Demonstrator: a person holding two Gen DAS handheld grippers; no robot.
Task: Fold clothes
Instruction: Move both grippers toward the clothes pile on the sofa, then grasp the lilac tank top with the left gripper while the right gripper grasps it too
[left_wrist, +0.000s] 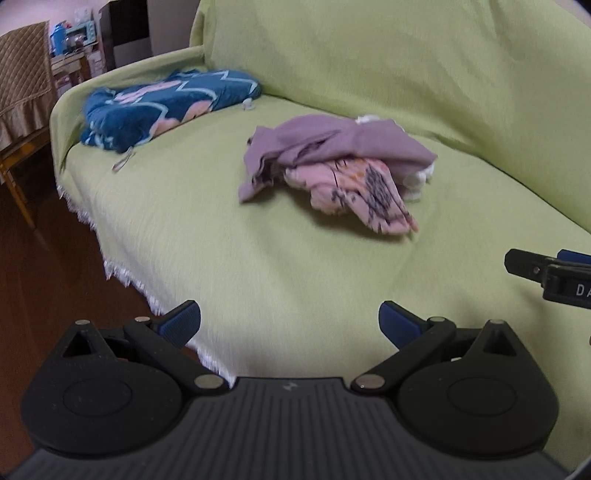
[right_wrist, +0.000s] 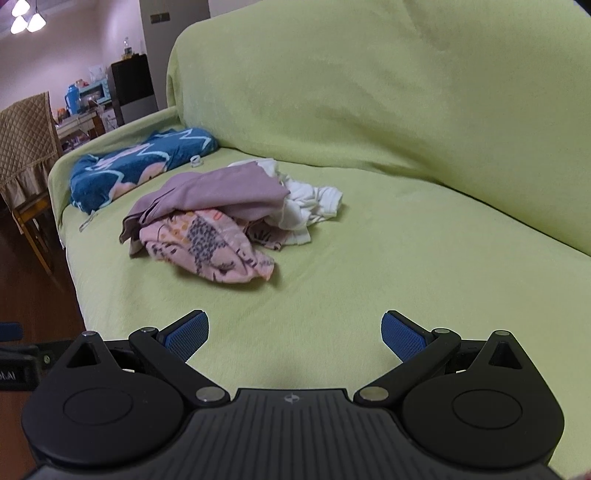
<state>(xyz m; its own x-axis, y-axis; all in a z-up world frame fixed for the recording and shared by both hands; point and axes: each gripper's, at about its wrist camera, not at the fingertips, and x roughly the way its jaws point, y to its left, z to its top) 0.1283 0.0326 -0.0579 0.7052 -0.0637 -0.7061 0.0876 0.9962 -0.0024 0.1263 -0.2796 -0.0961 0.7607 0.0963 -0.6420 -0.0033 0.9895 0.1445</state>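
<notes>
Both the left tool (left_wrist: 289, 325) and right tool (right_wrist: 294, 334) gape wide, empty, over the sofa (right_wrist: 369, 258); three crumpled garments (right_wrist: 207, 221) lie heaped, one blue blanket (right_wrist: 129, 170) apart.

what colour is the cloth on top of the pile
Plain mauve purple garment, clearest in the right wrist view.

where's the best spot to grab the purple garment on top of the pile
Take the purple garment by its loose front corner hanging down the pile's left side, coming in from the sofa's front edge. That corner lies free of the pink printed piece and white clothes, so lifting it should probably peel the garment off alone.
</notes>
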